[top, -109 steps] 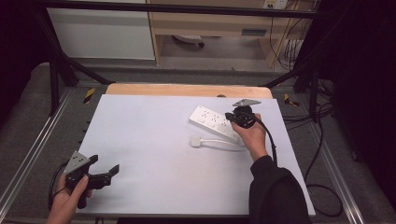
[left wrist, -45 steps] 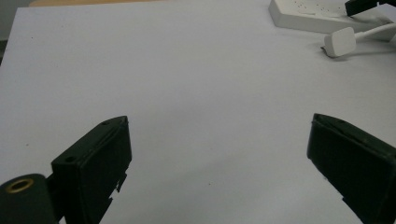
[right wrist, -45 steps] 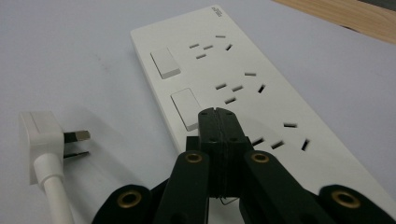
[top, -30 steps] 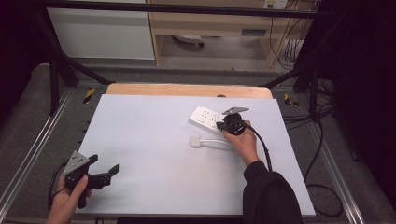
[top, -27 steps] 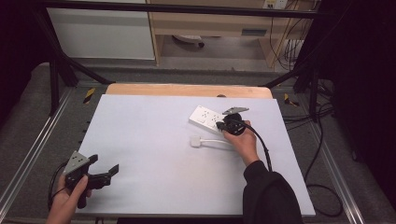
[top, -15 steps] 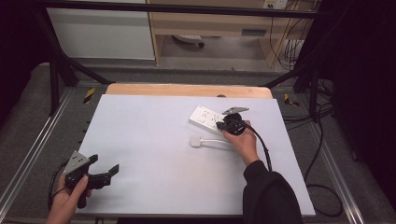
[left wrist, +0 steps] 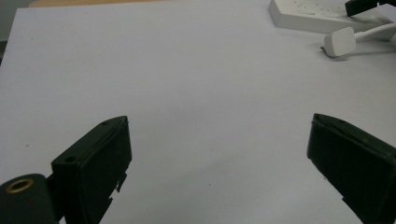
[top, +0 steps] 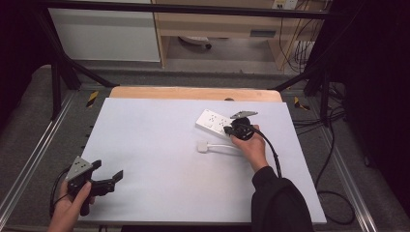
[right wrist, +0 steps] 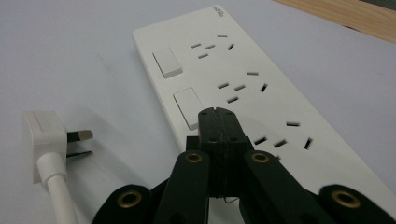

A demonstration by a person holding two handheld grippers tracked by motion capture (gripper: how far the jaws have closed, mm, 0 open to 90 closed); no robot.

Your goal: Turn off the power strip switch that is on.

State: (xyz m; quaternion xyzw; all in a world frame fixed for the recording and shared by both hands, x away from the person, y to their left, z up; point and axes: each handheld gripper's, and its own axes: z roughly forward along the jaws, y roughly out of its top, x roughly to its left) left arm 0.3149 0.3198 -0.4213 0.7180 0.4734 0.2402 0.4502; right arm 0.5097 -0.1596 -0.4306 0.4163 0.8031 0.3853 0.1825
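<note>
Power strip (right wrist: 252,88) lying flat toward the far right of the white surface (top: 159,145), plug (right wrist: 44,135) just beside, prongs plain in the right gripper view. Right gripper (right wrist: 218,122) pressed shut above a switch. Left gripper (top: 104,179) spread wide near the front left edge, bare room between.

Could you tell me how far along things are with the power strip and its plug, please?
Done: nothing firm; the white plug lies loose on the table, prongs bare, beside the power strip.
In hand: the right gripper, jaws closed with nothing between them, has its tip at a rocker switch on the strip, seemingly to press it.
Left: the left gripper is open and idle near the table's edge; the plug is not yet handled.
</note>
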